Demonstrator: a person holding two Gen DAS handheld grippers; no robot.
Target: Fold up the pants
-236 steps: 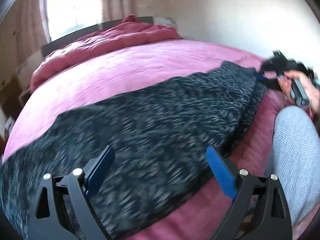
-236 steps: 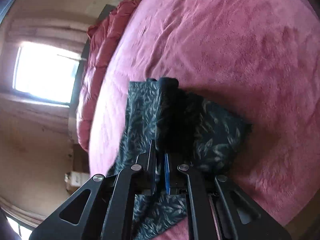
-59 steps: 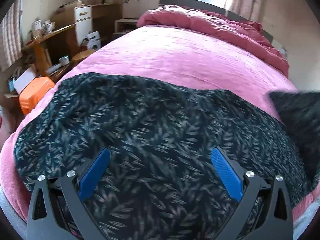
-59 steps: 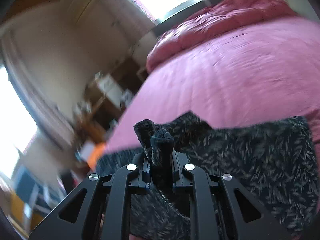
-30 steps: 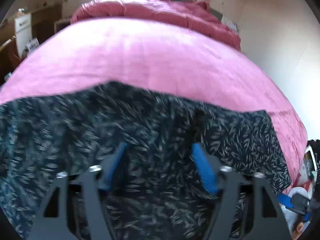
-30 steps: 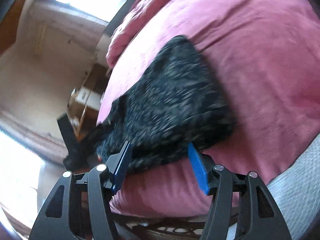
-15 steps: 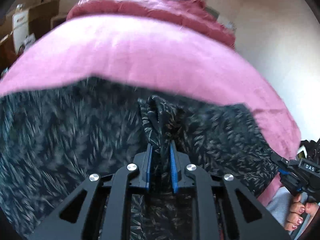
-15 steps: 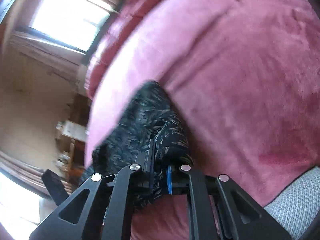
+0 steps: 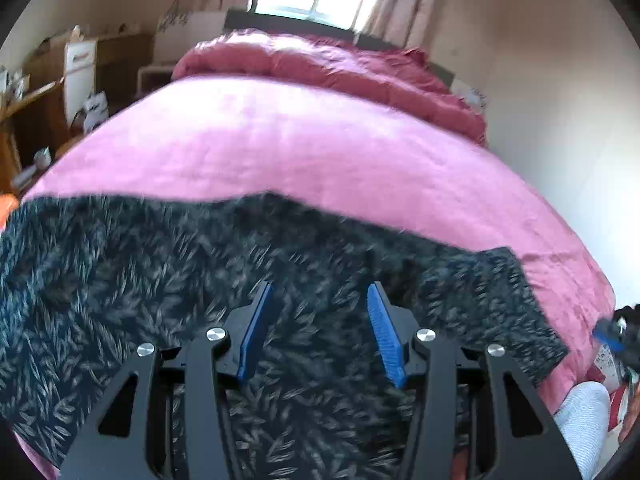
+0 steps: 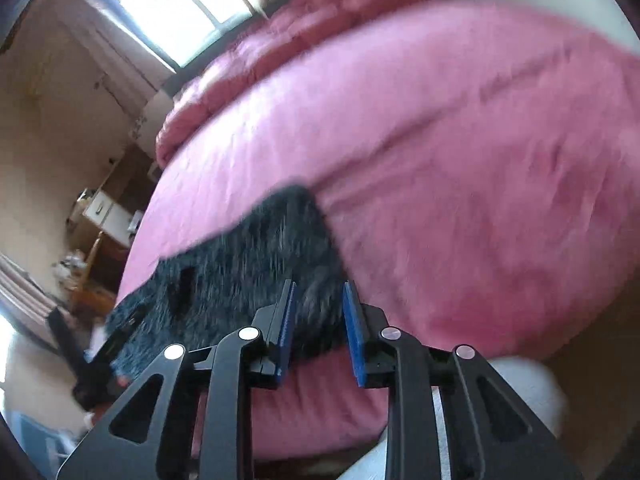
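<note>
The dark leaf-print pants (image 9: 168,280) lie long and flat on the pink bed (image 9: 304,152), under and ahead of both claws. The left claw (image 9: 318,328) is opening and holds nothing. The right claw (image 10: 318,320) is opening too, over the pants' end. I think more folding is left.

Pink bed (image 9: 320,152) carries dark leaf-print pants (image 9: 120,280)

Left claw (image 9: 318,328) and right claw (image 10: 318,320) both tilt downward, jaws opening, nothing pinched between their blue pads.
</note>
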